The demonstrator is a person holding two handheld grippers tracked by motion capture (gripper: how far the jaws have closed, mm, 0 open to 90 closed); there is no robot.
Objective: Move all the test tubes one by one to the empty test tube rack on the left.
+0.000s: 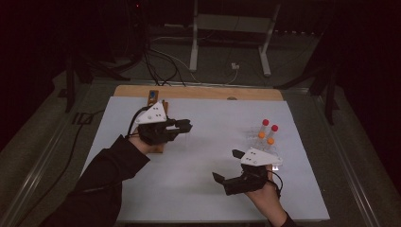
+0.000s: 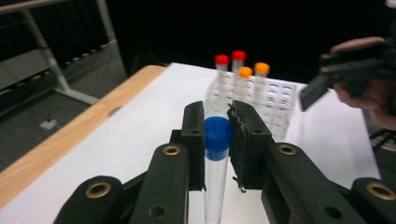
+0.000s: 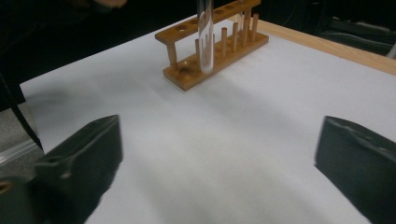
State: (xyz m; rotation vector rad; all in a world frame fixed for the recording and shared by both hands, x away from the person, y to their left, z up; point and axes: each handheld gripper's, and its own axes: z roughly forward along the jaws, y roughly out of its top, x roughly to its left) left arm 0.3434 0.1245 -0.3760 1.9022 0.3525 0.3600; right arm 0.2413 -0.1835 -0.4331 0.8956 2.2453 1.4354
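Closest to the person in the high view is the right tongs [image 1: 226,178], held low over the front right part of the white counter [image 1: 208,189], pointing left. Its jaws are spread wide with nothing between them; in the right gripper view you just get the two black jaws far apart at the bottom corners and bare white sheet in the middle.

A bit further out and to the left is the left tongs [image 1: 187,125], pointing right toward the middle of the counter. This one is pinching a clear tube with a blue cap [image 2: 217,132]. In the left gripper view the jaws are pressed against the cap from both sides and the tube hangs straight down between them, upright, its lower end cut off by the frame. From the right gripper view you can see the tube's rounded bottom [image 3: 205,42] in front of the wooden rack [image 3: 212,44], lifted off the counter as far as I can tell, though whether it's clear of the rack's base is hard to call.

That wooden rack sits near the left back corner, partly under the left hand in the high view.

Over on the right side is a clear plastic rack [image 2: 275,100] with four capped tubes standing in it: two red-capped tubes [image 1: 270,125] at the back and two orange-capped tubes [image 1: 265,137] just in front of them. The right tongs is near it, not touching.
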